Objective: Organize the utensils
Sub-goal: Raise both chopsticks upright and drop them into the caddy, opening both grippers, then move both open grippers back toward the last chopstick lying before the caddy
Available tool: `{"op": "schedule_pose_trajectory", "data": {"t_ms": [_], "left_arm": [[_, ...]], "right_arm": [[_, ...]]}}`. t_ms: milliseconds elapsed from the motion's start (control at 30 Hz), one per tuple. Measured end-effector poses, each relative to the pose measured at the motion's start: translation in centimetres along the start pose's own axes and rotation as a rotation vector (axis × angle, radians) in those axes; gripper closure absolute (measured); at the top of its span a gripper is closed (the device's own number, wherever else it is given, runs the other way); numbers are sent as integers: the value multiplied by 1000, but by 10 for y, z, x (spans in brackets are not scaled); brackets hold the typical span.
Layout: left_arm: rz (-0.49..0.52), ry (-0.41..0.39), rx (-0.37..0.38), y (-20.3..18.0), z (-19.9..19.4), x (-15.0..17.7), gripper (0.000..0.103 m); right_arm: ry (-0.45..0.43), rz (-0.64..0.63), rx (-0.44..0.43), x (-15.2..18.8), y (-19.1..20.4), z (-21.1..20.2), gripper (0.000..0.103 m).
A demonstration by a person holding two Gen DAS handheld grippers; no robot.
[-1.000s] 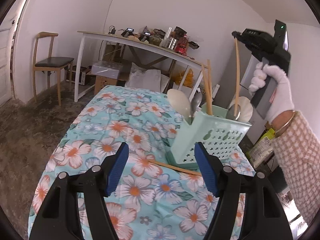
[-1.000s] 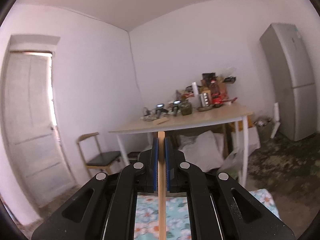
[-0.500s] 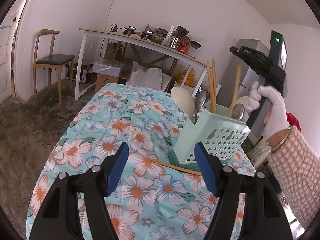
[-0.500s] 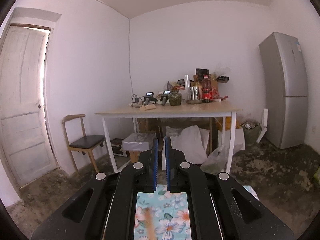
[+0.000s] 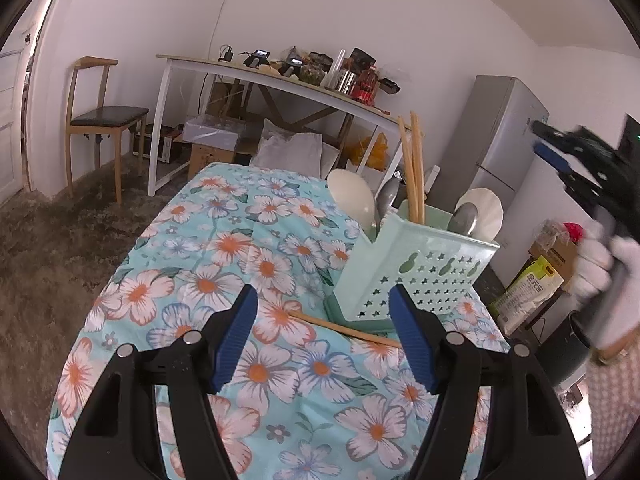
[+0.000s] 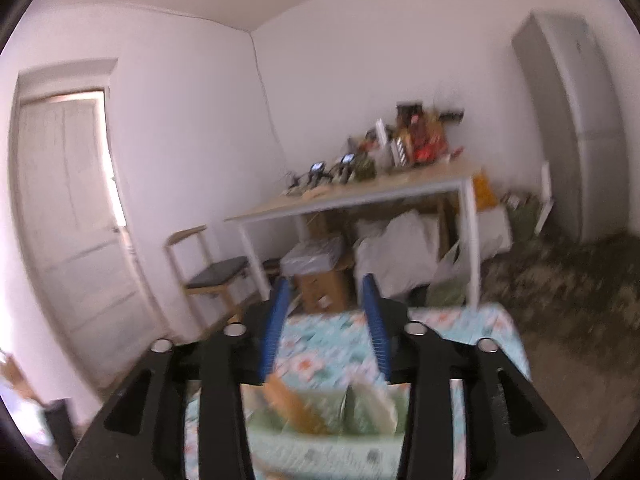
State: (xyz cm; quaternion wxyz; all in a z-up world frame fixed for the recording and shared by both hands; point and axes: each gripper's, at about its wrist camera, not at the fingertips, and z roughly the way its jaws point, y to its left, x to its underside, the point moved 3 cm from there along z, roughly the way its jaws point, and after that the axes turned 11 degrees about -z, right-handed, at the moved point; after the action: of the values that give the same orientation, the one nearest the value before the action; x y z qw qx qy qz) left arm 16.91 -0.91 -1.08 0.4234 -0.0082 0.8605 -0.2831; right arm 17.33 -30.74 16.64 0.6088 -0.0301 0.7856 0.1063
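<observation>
A mint-green perforated utensil holder (image 5: pixel 416 272) stands on the floral tablecloth (image 5: pixel 248 264). It holds wooden chopsticks (image 5: pixel 414 176), a white spoon (image 5: pixel 352 196), metal spoons and a white ladle (image 5: pixel 482 208). One wooden chopstick (image 5: pixel 344 328) lies on the cloth at the holder's base. My left gripper (image 5: pixel 322 336) is open and empty, just in front of that chopstick. My right gripper (image 6: pixel 324 320) is open and empty above the holder (image 6: pixel 320 420), which shows blurred; it also shows at the right of the left wrist view (image 5: pixel 560 156).
A white table (image 5: pixel 280 80) with clutter stands by the back wall, with boxes and bags under it. A wooden chair (image 5: pixel 104 120) is at the left, a grey fridge (image 5: pixel 500 140) at the right. The tablecloth's right edge is near packages (image 5: pixel 532 284).
My right gripper let the chopstick go into the holder, opened, and moved away to the right and down. My left gripper stayed open and shifted slightly.
</observation>
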Motion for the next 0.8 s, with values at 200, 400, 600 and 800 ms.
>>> {"op": "schedule_pose_trajectory", "data": {"t_ms": [200, 400, 600, 800], "left_arm": [[10, 21, 1, -8, -3, 8, 37], [31, 38, -2, -17, -7, 15, 37], [44, 29, -1, -24, -17, 17, 37], [49, 23, -2, -26, -24, 18, 37]], "right_arm": [[81, 104, -50, 10, -7, -43, 56], [85, 137, -64, 10, -8, -80, 54], [99, 213, -58, 17, -21, -107, 54], [102, 210, 7, 17, -22, -134, 52]]}}
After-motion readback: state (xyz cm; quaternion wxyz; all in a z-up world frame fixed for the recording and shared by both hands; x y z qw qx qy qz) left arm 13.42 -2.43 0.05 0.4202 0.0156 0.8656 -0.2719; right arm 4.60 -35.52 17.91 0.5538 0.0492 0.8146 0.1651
